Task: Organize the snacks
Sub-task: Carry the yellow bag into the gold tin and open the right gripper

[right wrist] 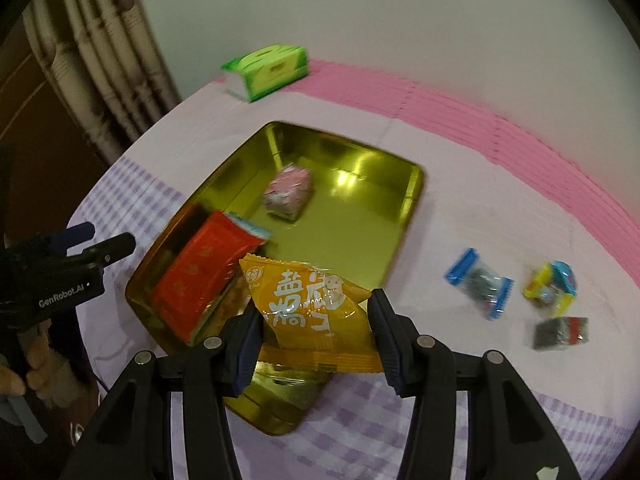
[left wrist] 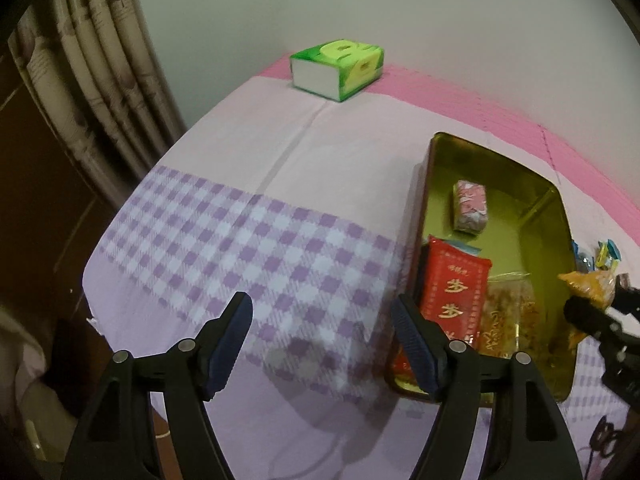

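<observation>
A gold tin [right wrist: 360, 208] lies open on the lilac checked cloth. In it are a red packet [right wrist: 200, 276], a pink wrapped snack [right wrist: 288, 192] and a clear packet of brown snack [left wrist: 508, 312]. My right gripper [right wrist: 316, 304] is shut on an orange snack packet [right wrist: 312, 300], held over the tin's near end. Three small loose snacks lie on the cloth to the right: a blue-ended one [right wrist: 480, 282], a yellow and blue one [right wrist: 552, 286] and a dark one [right wrist: 562, 332]. My left gripper [left wrist: 322, 304] hangs open over the cloth left of the tin, with nothing between its fingers.
A green tissue box [left wrist: 338, 70] stands at the far end by the wall, on a pink mat [right wrist: 520, 128]. A patterned curtain [left wrist: 100, 80] hangs at the left, past the table's edge. A person's hand [right wrist: 36, 360] grips the left gripper's handle.
</observation>
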`<state>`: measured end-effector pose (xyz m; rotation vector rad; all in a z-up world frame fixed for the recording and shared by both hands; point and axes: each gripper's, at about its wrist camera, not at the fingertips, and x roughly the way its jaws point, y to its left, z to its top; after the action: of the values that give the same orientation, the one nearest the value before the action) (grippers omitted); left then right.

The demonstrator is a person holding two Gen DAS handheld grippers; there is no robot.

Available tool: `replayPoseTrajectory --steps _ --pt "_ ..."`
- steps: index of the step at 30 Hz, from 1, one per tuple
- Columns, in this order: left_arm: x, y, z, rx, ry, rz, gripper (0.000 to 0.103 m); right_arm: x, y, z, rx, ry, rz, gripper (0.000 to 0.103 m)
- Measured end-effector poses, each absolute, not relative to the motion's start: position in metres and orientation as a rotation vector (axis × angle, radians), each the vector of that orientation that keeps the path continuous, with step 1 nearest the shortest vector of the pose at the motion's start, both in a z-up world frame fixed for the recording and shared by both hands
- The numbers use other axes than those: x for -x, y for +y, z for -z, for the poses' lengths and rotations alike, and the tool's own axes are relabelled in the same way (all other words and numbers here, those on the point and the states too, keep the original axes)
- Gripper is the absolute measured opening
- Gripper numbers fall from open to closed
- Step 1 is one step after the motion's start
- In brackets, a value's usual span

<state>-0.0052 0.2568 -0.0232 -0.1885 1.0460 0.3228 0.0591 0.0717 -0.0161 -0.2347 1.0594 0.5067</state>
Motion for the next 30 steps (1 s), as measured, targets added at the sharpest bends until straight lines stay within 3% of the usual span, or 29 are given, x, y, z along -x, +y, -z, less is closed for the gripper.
replayPoseTrajectory --steps 30 --pt "0.003 0.248 0.023 0.161 1.039 -0.302 0.075 -0.055 0.099 0.055 0.308 1.126 -0.532 0.049"
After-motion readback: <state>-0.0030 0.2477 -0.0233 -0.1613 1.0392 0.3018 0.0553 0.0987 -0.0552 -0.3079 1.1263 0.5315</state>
